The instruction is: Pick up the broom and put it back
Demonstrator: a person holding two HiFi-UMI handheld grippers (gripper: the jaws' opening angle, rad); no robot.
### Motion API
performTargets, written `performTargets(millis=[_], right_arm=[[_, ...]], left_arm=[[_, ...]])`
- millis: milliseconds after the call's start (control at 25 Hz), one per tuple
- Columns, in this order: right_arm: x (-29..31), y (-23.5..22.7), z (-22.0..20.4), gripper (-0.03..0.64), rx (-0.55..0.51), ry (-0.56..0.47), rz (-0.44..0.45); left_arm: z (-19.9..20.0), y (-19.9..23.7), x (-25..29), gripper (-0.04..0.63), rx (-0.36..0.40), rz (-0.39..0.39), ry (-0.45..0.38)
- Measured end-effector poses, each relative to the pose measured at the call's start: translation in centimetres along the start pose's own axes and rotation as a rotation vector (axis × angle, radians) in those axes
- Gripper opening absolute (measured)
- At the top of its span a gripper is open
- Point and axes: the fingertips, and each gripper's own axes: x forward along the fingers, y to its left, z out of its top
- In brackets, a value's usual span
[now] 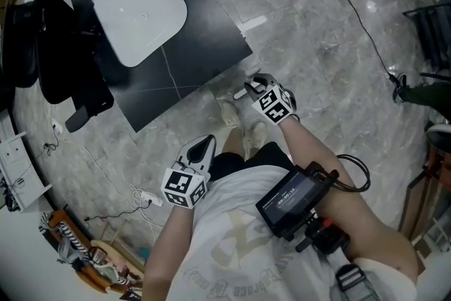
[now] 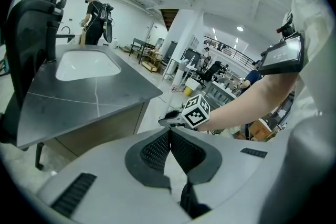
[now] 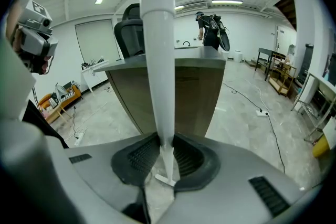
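Observation:
The broom shows as a white tapering handle (image 3: 159,60) that stands upright in the right gripper view, with print near its top; its head is out of sight. My right gripper (image 3: 160,140) is shut on this handle, low down, pads pressing both sides. In the head view the right gripper (image 1: 251,89) sits just off the near corner of a dark table (image 1: 204,32). My left gripper (image 2: 169,131) is shut with nothing in it, its pads meeting at the tips. It hangs closer to the body (image 1: 203,149).
The dark table carries a white basin (image 1: 139,7). A black office chair (image 1: 49,46) stands at its left. Cables and a power strip (image 1: 144,199) lie on the marble floor, and another cable (image 1: 352,10) runs at the right. A person (image 3: 211,29) stands far behind the table.

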Motion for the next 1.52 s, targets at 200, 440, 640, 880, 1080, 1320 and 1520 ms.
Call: performTargets(millis=[200, 440, 640, 880, 1080, 1320, 1520], right_arm=[[1.4, 0.2, 1.3, 0.092, -0.029, 0.000, 0.022], [2.8, -0.3, 2.4, 0.092, -0.045, 0.009, 0.029], [3.4, -0.5, 3.0, 0.092, -0.046, 0.010, 0.029], [3.8, -0.5, 3.2, 0.097, -0.037, 0.001, 0.024], [3.5, -0.4, 3.6, 0.112, -0.037, -0.018, 0.028], [3.1, -0.5, 4.0, 0.137, -0.042, -0.032, 0.020], [1.6, -0.5, 4.2, 0.138, -0.047, -0.058, 0.009]], left_arm=[[-0.2, 0.6, -0.3, 0.012, -0.010, 0.007, 0.006], [-0.3, 1.5, -0.7, 0.012, -0.018, 0.019, 0.010], [0.2, 2.2, -0.8, 0.012, -0.018, 0.021, 0.002], [0.5, 2.5, -0.7, 0.012, -0.021, 0.024, -0.006], [0.3, 2.5, -0.8, 0.012, -0.022, 0.027, -0.005], [0.5, 2.1, -0.8, 0.012, -0.015, 0.023, -0.014], [0.6, 1.7, -1.0, 0.012, -0.007, 0.023, -0.027]])
